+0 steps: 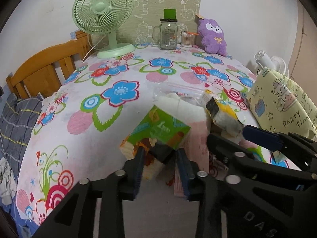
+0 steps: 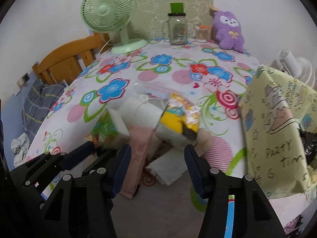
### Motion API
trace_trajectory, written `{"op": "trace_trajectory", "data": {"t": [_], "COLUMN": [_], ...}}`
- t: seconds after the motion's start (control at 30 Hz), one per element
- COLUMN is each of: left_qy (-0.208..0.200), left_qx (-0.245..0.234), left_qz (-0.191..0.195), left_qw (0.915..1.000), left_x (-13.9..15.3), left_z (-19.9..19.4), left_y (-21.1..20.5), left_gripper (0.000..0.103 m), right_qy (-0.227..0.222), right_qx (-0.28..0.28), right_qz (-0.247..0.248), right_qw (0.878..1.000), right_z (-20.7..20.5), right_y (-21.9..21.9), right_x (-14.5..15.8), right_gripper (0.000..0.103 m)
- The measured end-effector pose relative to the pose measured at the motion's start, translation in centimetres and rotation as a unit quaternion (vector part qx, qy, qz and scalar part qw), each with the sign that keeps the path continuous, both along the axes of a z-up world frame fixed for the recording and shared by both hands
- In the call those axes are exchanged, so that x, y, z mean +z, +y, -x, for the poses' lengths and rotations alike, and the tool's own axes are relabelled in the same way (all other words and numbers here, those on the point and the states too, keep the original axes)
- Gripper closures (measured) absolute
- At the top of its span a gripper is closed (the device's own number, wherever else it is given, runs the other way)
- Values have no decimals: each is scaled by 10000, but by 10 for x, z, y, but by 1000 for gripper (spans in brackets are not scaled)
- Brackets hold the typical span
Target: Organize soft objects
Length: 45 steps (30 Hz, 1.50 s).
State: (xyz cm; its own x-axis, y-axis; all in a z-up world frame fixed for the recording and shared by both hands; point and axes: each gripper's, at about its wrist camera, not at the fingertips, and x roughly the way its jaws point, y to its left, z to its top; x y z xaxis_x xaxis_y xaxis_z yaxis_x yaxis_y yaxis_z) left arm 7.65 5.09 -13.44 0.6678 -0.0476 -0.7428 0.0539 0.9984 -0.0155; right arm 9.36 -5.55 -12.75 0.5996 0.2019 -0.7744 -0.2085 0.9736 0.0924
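Nearest the lens, the left tongs [image 1: 160, 158] were clenched on the near corner of a green tissue pack [image 1: 158, 130], its floral wrapper pinched between the two blue pads. Beside them, the right tongs [image 2: 157, 158] stood released, their fingers spread wide above a pink folded cloth [image 2: 138, 154] and a white soft pad [image 2: 170, 170]; whether either finger touched the cloth could not be told through the blur.

Just beyond the right tongs lay a yellow packet [image 2: 178, 119] of white soft material, tilted against the pile, with a white sponge block [image 2: 118, 123] to its left. Behind these rested a clear plastic bag [image 1: 178, 93] holding white rolls. All of these soft things sat clustered at the near edge of the table [image 1: 79, 103], which was covered by a flowered cloth.

At the right edge hung a pale yellow printed bag [image 2: 277, 123], lettered "PARTY TIME".

Along the far side of the table, against the wall, stood a green desk fan [image 1: 103, 17], a glass jar [image 1: 168, 33] with a green block on its lid, a small cup of cotton swabs [image 1: 187, 39], and a purple plush toy [image 1: 213, 36]. To the left, beyond the table, a wooden bed frame [image 1: 39, 69] and striped bedding [image 1: 13, 123] were visible.
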Motion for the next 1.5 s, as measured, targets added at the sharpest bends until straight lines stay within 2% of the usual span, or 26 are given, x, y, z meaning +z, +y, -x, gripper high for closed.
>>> {"op": "trace_trajectory", "data": {"t": [0.07, 0.23, 0.4, 0.57, 0.63, 0.83, 1.13, 1.43, 1.5], "left_qy": [-55, -162, -234, -58, 77, 94, -34, 51, 86], "left_qx": [11, 109, 207, 215, 206, 269, 171, 192, 180], "left_qz": [-46, -111, -104, 50, 157, 160, 34, 10, -8], "left_qw": [10000, 9997, 9995, 9997, 9996, 9995, 9998, 9998, 9998], "left_x": [1, 3, 3, -4, -8, -4, 12, 9, 7], "left_z": [-3, -12, -19, -28, -31, -31, -40, -57, -59], "left_y": [-1, 4, 11, 15, 17, 16, 5, -2, -3], "left_gripper": [60, 40, 31, 31, 42, 49, 50, 50, 50], "right_qy": [-9, 10, -3, 101, 156, 267, 141, 202, 300], "right_qx": [-71, -177, -232, -295, -358, -457, -515, -705, -687], "right_qz": [24, -5, 11, 67, 57, 17, -162, -229, -301], "right_qw": [10000, 9998, 9997, 9995, 9992, 9986, 9984, 9970, 9967], "right_z": [-3, -13, -23, -34, -39, -45, -51, -67, -71], "right_y": [-3, -6, -4, -3, -4, -9, -15, -22, -23], "right_x": [1, 1, 1, -6, -9, -13, -1, -4, -8], "right_gripper": [43, 42, 34, 33, 33, 33, 33, 33, 40]}}
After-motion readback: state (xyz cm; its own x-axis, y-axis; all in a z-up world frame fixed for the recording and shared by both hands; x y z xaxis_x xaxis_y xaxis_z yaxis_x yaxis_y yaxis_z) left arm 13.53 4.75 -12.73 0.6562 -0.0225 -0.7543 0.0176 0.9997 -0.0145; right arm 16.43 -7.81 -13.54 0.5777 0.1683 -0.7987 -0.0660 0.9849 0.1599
